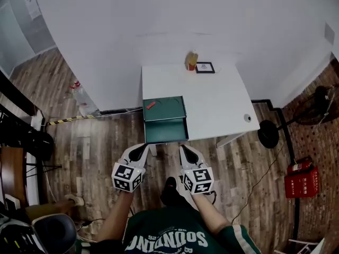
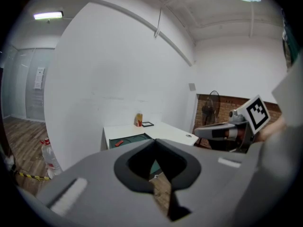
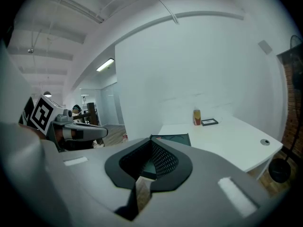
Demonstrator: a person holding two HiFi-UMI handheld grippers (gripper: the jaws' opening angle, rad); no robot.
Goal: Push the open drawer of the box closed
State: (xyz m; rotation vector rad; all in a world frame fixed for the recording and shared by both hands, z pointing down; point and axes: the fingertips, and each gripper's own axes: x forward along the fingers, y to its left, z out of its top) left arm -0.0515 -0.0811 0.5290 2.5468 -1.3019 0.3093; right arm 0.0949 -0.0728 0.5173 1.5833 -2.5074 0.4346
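Approach: you are holding left gripper [image 1: 139,151] and right gripper [image 1: 186,151], jaws together and empty, before the open drawer [image 1: 166,131], probably needing a straight push next.

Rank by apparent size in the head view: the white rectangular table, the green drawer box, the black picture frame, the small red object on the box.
1. white rectangular table
2. green drawer box
3. black picture frame
4. small red object
The frame is farther off, so less sure.
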